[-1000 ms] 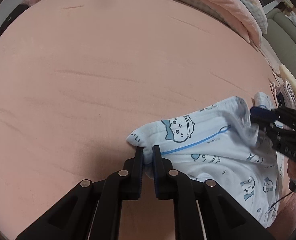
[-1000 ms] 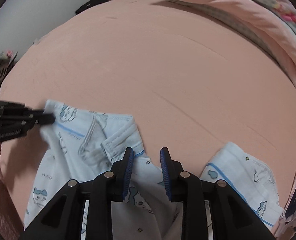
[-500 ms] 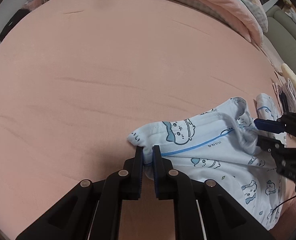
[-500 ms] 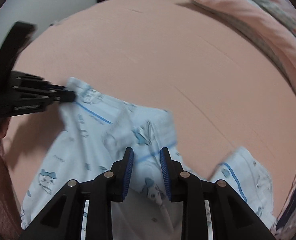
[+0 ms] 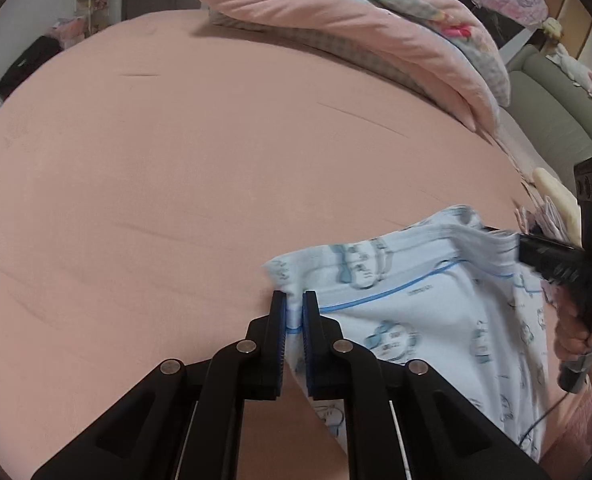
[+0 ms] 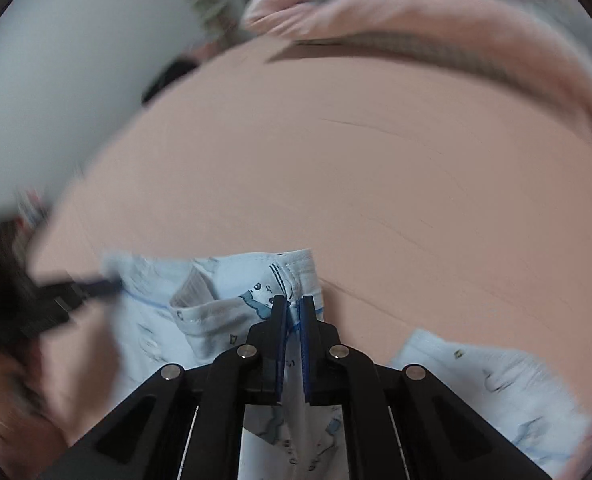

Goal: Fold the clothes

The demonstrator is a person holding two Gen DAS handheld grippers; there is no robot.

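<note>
A wide pink bed sheet [image 5: 199, 168] fills most of both wrist views, smooth but for a few shallow creases, and the whole stretch of it ahead of the grippers lies bare as far as the far end of the bed. There a rolled pink quilt [image 5: 348, 20] with a checked and floral lining is heaped across the far right. Beyond the bed's right edge stands a grey-green sofa [image 5: 552, 108]. The light-blue pajama top [image 5: 428, 312], printed with cartoon figures and piped in darker blue, sits at the near right of the bed, close to its right edge. It is stretched taut between the two grippers, so its long axis runs left to right across the left wrist view, with the rest of the cloth hanging down toward the camera. In the right wrist view its ribbed collar [image 6: 193, 286] faces up and a loose part, perhaps a sleeve, trails off at lower right. The left gripper [image 5: 294, 312] is clamped on the left corner of the garment, fabric pinched between its blue-lined fingers. The right gripper [image 6: 292, 320] is likewise closed on a fold of the top beside the collar; that view is motion-blurred.
</note>
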